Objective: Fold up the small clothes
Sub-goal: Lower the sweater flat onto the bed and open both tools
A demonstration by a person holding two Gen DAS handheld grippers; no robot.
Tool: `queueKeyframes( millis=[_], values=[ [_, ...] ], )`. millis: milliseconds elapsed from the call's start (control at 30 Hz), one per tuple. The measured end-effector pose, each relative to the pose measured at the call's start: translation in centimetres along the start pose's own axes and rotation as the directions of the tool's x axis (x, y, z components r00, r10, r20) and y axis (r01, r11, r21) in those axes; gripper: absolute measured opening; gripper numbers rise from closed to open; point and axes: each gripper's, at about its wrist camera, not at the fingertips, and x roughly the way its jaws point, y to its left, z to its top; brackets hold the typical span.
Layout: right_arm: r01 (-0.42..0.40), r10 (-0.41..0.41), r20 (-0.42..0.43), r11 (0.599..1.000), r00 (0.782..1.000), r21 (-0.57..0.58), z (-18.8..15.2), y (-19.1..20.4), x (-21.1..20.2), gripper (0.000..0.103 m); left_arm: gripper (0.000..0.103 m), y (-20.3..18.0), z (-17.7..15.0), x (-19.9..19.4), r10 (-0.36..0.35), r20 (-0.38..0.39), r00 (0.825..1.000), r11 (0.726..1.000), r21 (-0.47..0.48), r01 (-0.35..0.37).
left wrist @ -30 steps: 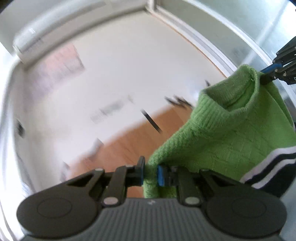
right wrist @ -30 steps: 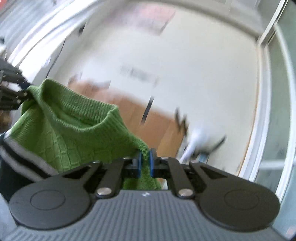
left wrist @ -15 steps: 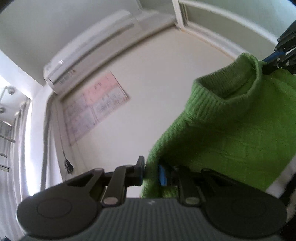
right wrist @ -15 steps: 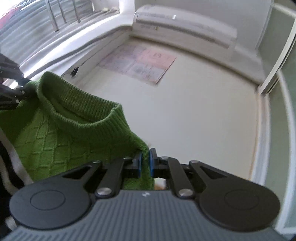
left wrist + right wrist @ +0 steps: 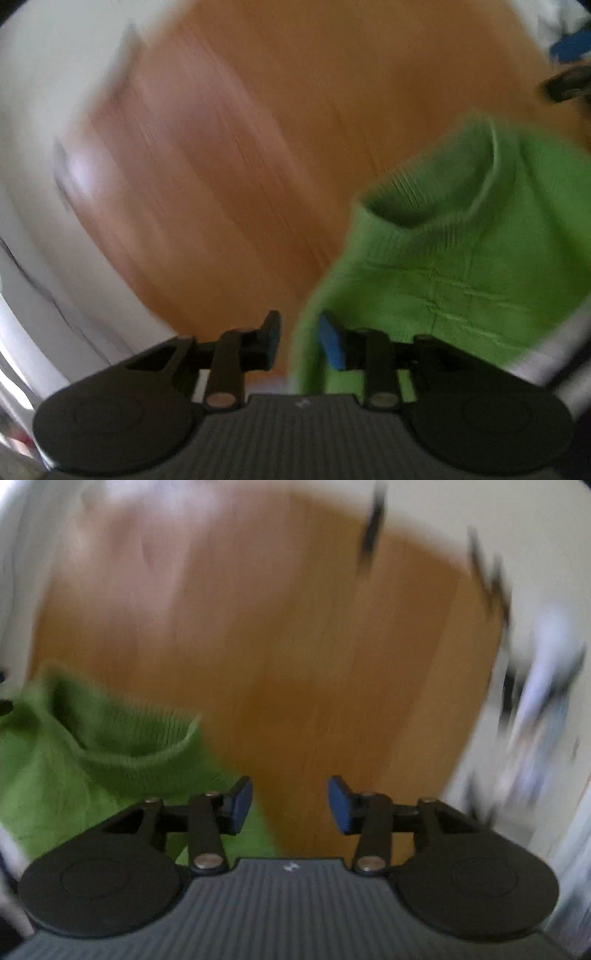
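A small green knitted sweater (image 5: 461, 266) with a ribbed collar and a white stripe low on its body sits at the right of the blurred left wrist view, over the wooden table (image 5: 240, 147). My left gripper (image 5: 301, 339) has its jaws opening. The sweater's edge lies between them against the right pad, and a gap shows at the left pad. In the right wrist view the sweater (image 5: 92, 746) lies left of my right gripper (image 5: 290, 805). Its jaws are opening, with only the bare table (image 5: 295, 646) between them.
White wall or floor surrounds the table top on both sides. A blurred white and dark object (image 5: 535, 686) stands at the table's right edge, and a thin dark item (image 5: 369, 535) lies near the far edge. Bare wood stretches ahead of both grippers.
Both views have swung down from the wall and air conditioner to the wooden table. The right jaws parted and let go of the sweater. The left jaws widened around its edge.
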Motion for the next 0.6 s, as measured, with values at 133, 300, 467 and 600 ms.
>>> queueKeyframes(
  millis=[133, 300, 467, 600],
  values=[
    [-0.076, 0.074, -0.079, 0.997, 0.994, -0.026, -9.4, -1.6, -3.3, 0.047, 0.027, 1.2, -7.7, -0.4, -0.138, -0.044, 0.990, 0.985, -0.108, 0.132],
    [-0.015, 0.007, -0.237, 0.999, 0.971, -0.029, -17.5, -4.3, -4.5, 0.047, 0.038, 5.7, -13.7, -3.0, -0.291, -0.110, 0.950, 0.926, -0.282, 0.251],
    [0.006, -0.005, -0.243, 1.000, 0.970, 0.003, -19.5, -4.4, -3.8, 0.045, 0.055, 7.5, -18.1, -6.1, -0.279, -0.120, 0.953, 0.912, -0.343, 0.224],
    [-0.115, 0.145, -0.216, 0.982, 0.965, 0.147, -16.5, -3.9, -2.8, 0.046, 0.066, 8.9, -19.8, -5.2, -0.335, -0.173, 0.926, 0.841, -0.499, 0.211]
  ],
)
